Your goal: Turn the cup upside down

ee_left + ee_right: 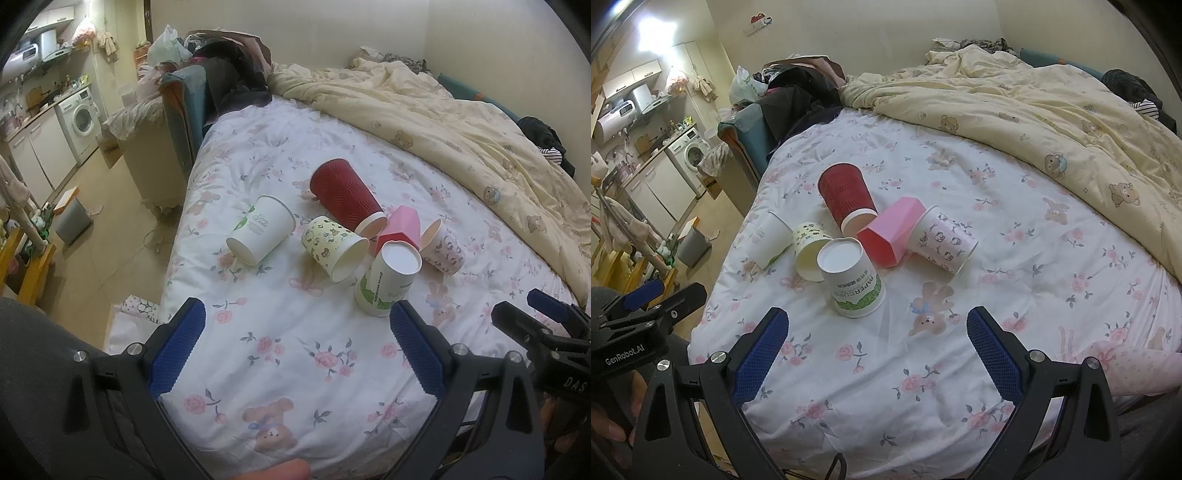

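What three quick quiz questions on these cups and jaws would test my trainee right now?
1. True or false: the left gripper and right gripper both have open, empty jaws.
2. Which cup already stands upside down? A) red ribbed cup B) white cup with green print C) pink faceted cup
3. Fill in: the cups lie on a floral ____.

Key: 1 true; 2 B; 3 bedsheet.
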